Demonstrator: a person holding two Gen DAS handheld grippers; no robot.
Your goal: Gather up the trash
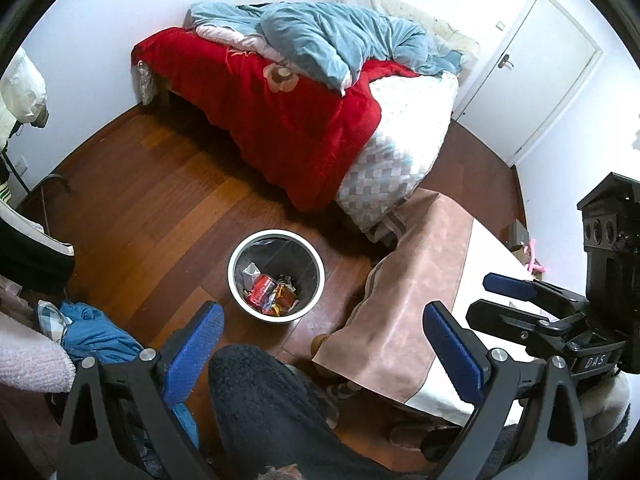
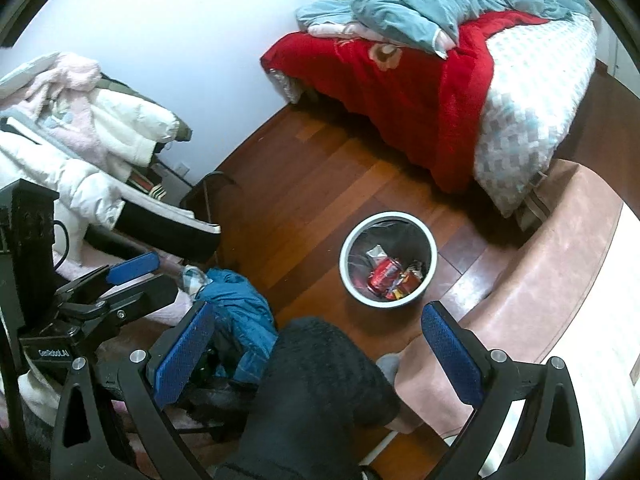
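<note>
Wooden floor [image 1: 160, 208] around white-rimmed bin [image 1: 276, 276].

left tool [image 1: 322, 340]: jaws wide, empty | right tool [image 2: 318, 340]: jaws wide, empty

Rumpled bed [image 1: 304, 92], blue jacket [image 2: 240, 312], white door [image 1: 540, 68]

Both wrist views high, angled floorward, sharing bin [image 1: 276, 276] (centre), bed [image 2: 460, 92]
</note>
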